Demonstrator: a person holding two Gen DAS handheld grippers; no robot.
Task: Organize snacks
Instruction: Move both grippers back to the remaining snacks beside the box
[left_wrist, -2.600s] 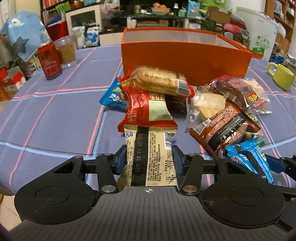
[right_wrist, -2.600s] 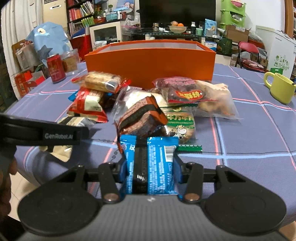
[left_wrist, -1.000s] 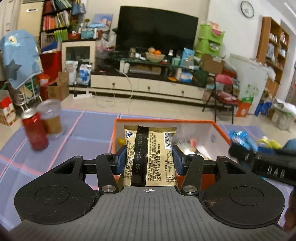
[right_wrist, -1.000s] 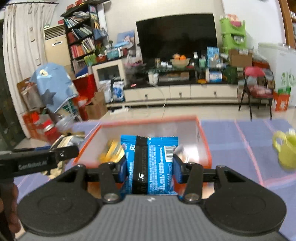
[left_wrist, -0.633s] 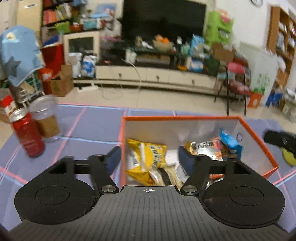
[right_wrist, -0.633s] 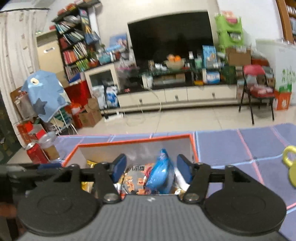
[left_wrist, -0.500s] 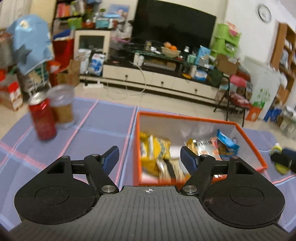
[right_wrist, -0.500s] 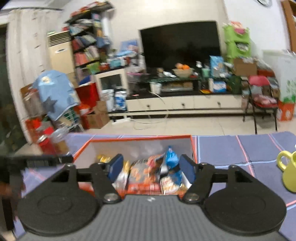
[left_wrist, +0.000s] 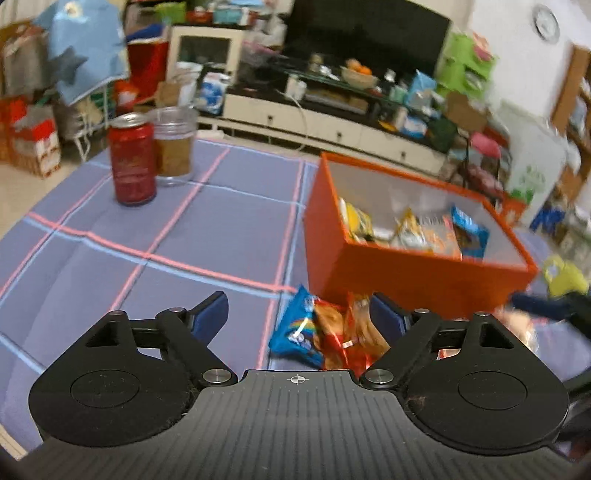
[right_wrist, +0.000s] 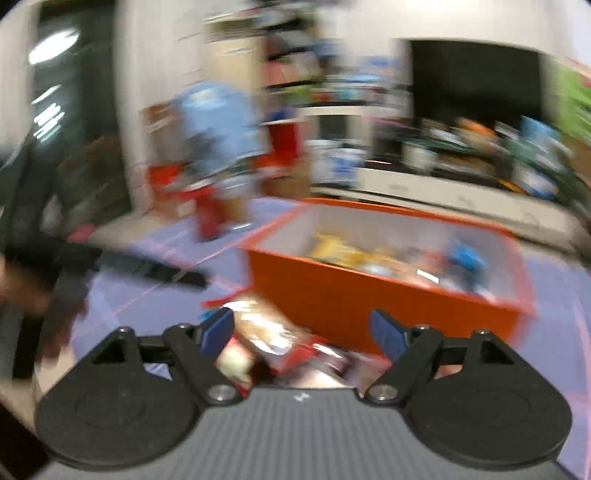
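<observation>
An orange box (left_wrist: 406, 273) stands on the purple checked tablecloth and holds several snack packets (left_wrist: 410, 230). It also shows in the blurred right wrist view (right_wrist: 369, 295). My left gripper (left_wrist: 299, 314) is open and empty, above a blue packet (left_wrist: 295, 332) and red packets (left_wrist: 343, 336) lying in front of the box. My right gripper (right_wrist: 303, 328) is open and empty, over a pile of packets (right_wrist: 273, 339) in front of the box. The right gripper's arm shows at the right edge of the left wrist view (left_wrist: 546, 306).
A red can (left_wrist: 131, 164) and a clear jar (left_wrist: 173, 146) stand at the far left of the table. A yellow-green mug (left_wrist: 565, 277) sits right of the box. Bare tablecloth (left_wrist: 184, 236) lies left of the box. The left gripper shows in the right wrist view (right_wrist: 147, 269).
Both grippers let their packets go into the box and opened. They have since pulled back and down toward the loose packets in front of the box.
</observation>
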